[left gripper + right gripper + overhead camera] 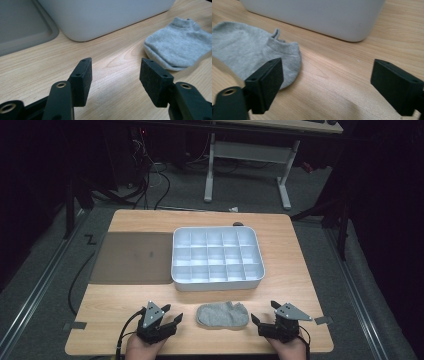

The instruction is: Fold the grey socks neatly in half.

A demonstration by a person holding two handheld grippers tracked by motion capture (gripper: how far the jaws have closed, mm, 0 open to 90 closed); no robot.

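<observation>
A grey ankle sock [222, 315] lies flat near the table's front edge, between the two grippers. My left gripper [171, 314] rests to its left, jaws open and empty; in the left gripper view the sock [178, 46] lies ahead to the right of the gap [115, 71]. My right gripper [264, 312] rests just right of the sock, open with nothing between its jaws [327, 77]; the sock [247, 53] lies beside its left jaw. A white tray [175, 262] with several empty compartments stands behind the sock.
A grey-brown mat [130, 257] lies left of the tray, touching it. The white tray's wall [105, 17] [317, 15] rises close ahead of both grippers. Tape tabs [324, 320] mark the table's front corners. A desk frame [247, 152] stands on the floor beyond.
</observation>
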